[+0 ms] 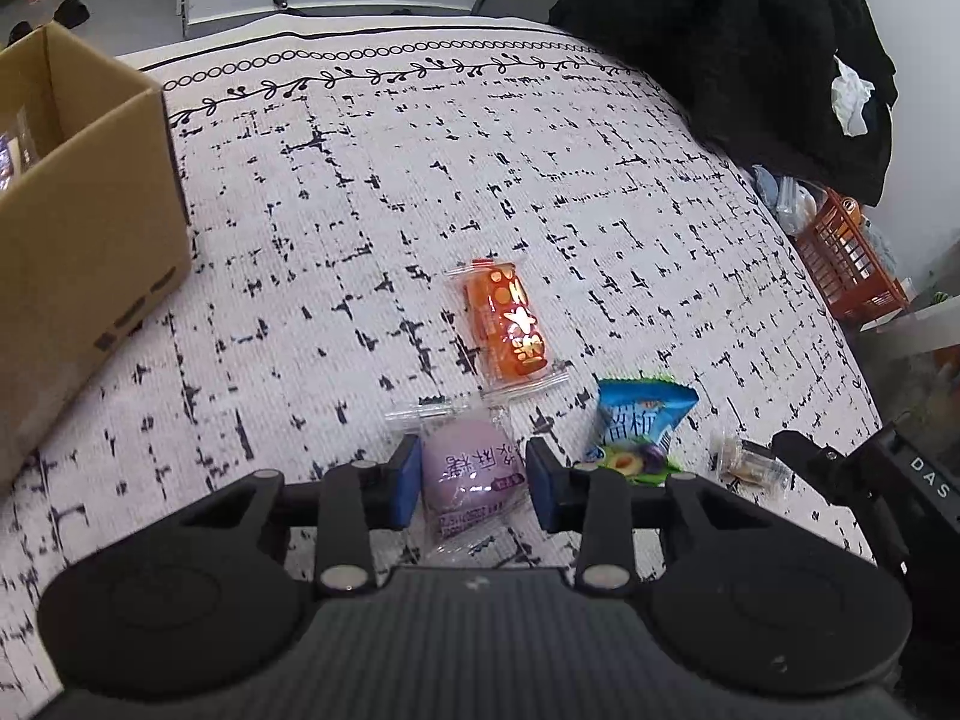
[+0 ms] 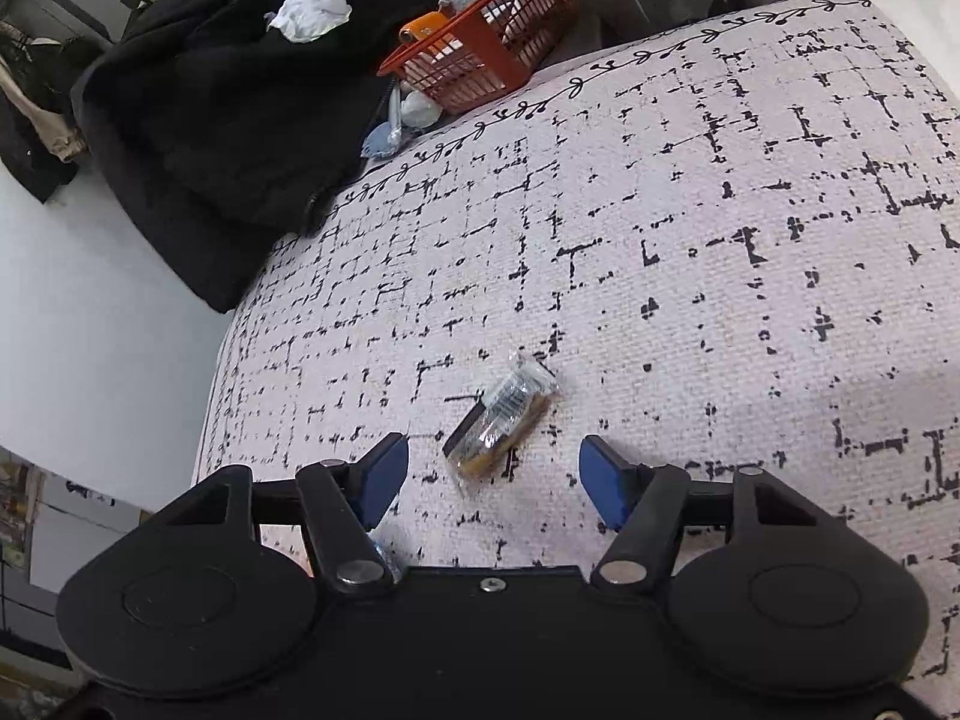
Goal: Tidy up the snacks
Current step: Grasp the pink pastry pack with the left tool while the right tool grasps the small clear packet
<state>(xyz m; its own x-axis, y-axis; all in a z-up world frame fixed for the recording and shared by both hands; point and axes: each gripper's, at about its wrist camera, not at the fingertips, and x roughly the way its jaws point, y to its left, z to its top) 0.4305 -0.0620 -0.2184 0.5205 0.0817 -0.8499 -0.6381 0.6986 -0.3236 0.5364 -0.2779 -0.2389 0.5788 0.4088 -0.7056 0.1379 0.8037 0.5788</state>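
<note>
On the patterned cloth (image 1: 420, 180), my left gripper (image 1: 473, 474) has its blue pads pressed against both sides of a round purple snack packet (image 1: 471, 474). Just beyond it lie an orange wrapped snack (image 1: 510, 324) and, to the right, a blue-green plum packet (image 1: 642, 426). A small clear-wrapped snack (image 1: 747, 462) lies further right, beside the black body of my right gripper (image 1: 870, 480). In the right wrist view that clear-wrapped snack (image 2: 501, 414) lies on the cloth just ahead of my right gripper (image 2: 495, 468), which is open with nothing between its fingers.
An open cardboard box (image 1: 84, 240) with packets inside stands on the cloth at the left. A black garment (image 2: 228, 108) with a white tissue on it is heaped at the cloth's edge. An orange basket (image 2: 486, 48) sits beside the garment.
</note>
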